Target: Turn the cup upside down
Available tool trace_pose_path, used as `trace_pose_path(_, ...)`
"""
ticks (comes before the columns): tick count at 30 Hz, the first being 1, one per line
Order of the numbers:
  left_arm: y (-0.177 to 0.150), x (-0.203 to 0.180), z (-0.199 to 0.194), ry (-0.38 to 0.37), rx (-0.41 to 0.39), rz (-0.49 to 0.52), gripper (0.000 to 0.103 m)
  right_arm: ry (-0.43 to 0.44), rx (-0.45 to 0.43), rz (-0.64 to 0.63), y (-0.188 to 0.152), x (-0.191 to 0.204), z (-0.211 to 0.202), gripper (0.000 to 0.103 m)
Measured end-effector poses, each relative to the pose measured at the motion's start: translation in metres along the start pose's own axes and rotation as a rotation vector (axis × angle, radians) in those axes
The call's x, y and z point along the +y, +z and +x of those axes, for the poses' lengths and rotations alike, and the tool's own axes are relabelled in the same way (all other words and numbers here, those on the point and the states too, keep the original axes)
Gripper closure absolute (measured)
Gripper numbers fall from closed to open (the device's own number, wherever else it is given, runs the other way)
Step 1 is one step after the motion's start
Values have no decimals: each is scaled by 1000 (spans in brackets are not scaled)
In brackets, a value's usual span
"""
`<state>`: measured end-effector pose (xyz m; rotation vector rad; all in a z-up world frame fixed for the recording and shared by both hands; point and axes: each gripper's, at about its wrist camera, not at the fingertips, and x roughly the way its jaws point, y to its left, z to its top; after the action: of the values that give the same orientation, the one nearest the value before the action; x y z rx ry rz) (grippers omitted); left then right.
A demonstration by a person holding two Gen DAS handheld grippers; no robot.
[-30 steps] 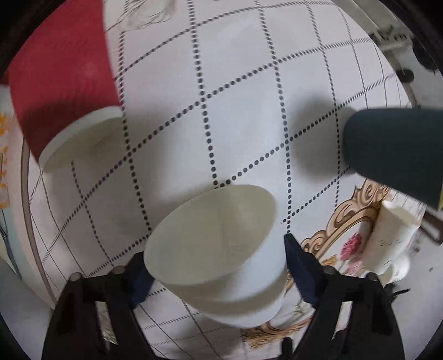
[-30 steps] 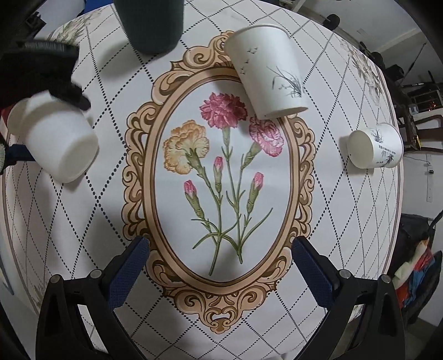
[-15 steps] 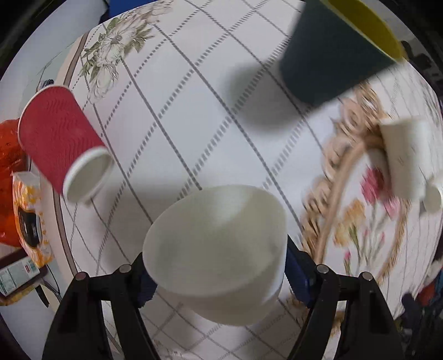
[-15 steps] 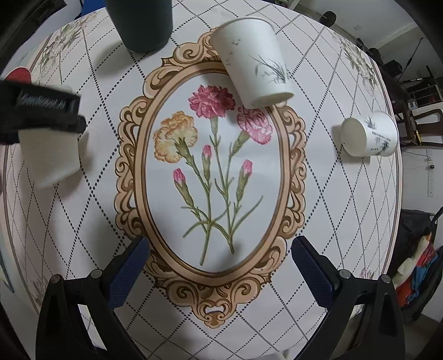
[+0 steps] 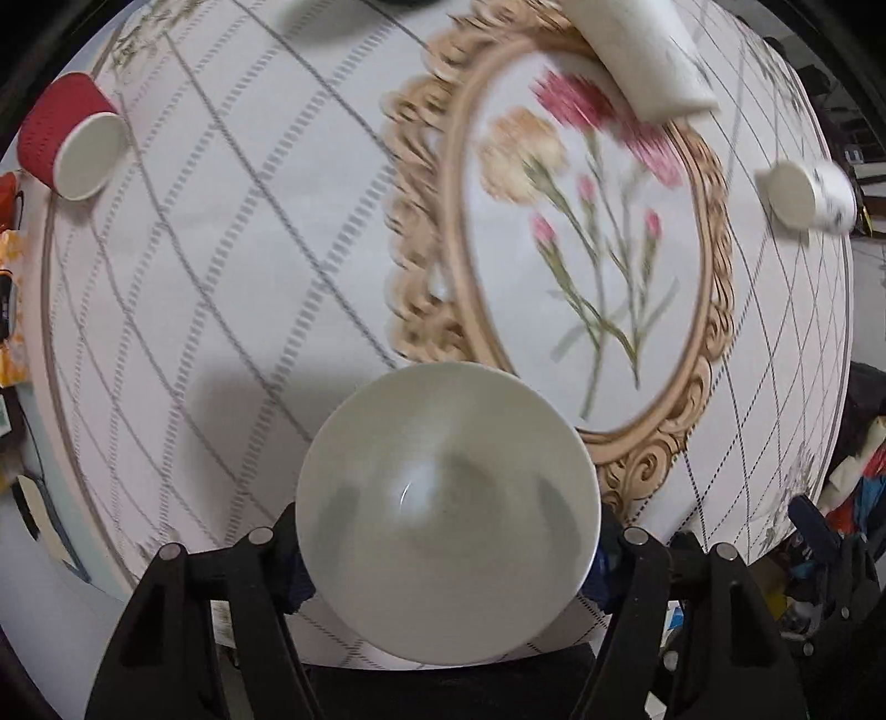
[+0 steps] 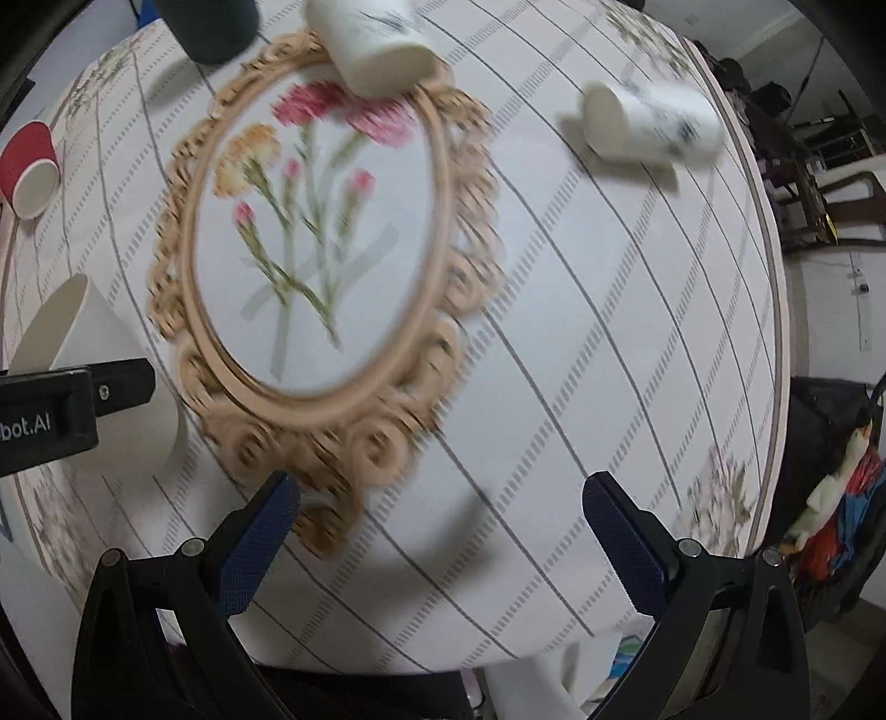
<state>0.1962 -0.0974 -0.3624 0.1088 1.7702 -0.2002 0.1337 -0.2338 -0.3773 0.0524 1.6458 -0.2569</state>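
Round table [image 5: 232, 288], diamond-grid cloth with a gold oval frame [image 6: 183, 310] of carnations at centre; both views motion-blurred.

Since half a second ago: the left view has swung round. Then it looked at the plain white cup's outer wall and base; now it looks straight down into the open mouth. The dark green cup, large in that view earlier, is now only a sliver at the top edge.

Plain white cup [image 5: 447, 512]: held above the near table edge, mouth toward the left camera, base pointing away over the table, long axis running roughly along the fingers. In the right view it shows at far left, lying tilted [image 6: 105, 376].

Left gripper [image 5: 447, 543]: clamped on the cup's sides, dark patches of the pads showing through the wall.

Right gripper [image 6: 442, 540]: jaws spread wide, nothing between them, over the near table edge.

Count, five cups:
- one plain white, held
- two white printed: the larger [image 6: 374, 47] on the frame's far rim, the smaller [image 6: 650, 124] lying on its side, well apart
- one dark green [image 6: 207, 25], far edge
- one red [image 5: 69, 141], mouth toward the camera, at the table's left rim
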Motion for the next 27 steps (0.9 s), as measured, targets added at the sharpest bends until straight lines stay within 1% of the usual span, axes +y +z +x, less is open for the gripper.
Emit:
trace_pose_path(2, -4, -16, 3, 23, -30, 10, 33, -4, 8, 11, -12, -12, 5, 0)
trace_pose_path(4, -7, -27, 6, 2, -20, 0, 33, -3, 16, 27, -23, -25, 9, 0)
trace_pose_path(5, -8, -36, 8, 3, -21, -1, 33, -1, 18, 33, -27, -31, 10, 0)
trace_pose_path(7, -1, -47, 15, 23, -27, -3, 33, 0, 12, 44, -36, -42, 10, 0)
trace_pose_path(9, 8, -56, 29, 26, -7, -19, 33, 7, 8, 54, -40, -53, 13, 0)
trace_pose_path(12, 16, -54, 37, 34, 9, -41, 33, 16, -4, 65, -47, -67, 14, 0)
trace_pose_path(13, 30, -53, 48, 35, 15, -47, 33, 20, -7, 68, -48, -71, 15, 0)
trace_pose_path(14, 30, -52, 50, 33, 16, -59, 33, 24, -9, 72, -48, -71, 15, 0)
trace_pose_path(15, 24, -42, 49, 34, 15, -65, 33, 27, -10, 75, -47, -67, 11, 0)
trace_pose_path(19, 20, -39, 53, 22, 23, -84, 33, 38, -14, 82, -50, -73, 13, 0)
trace_pose_path(22, 10, -42, 57, 19, 27, -93, 32, 44, -17, 83, -50, -74, 13, 0)
trace_pose_path(23, 10, -36, 55, 22, 29, -95, 32, 44, -20, 82, -49, -73, 11, 0)
trace_pose_path(24, 12, -35, 54, 28, 29, -93, 31, 45, -23, 83, -48, -73, 10, 0)
trace_pose_path(26, 5, -41, 54, 35, 20, -89, 25, 48, -29, 86, -47, -72, 7, 0)
trace_pose_path(27, 17, -40, 50, 37, 13, -90, 22, 49, -31, 86, -46, -72, 7, 0)
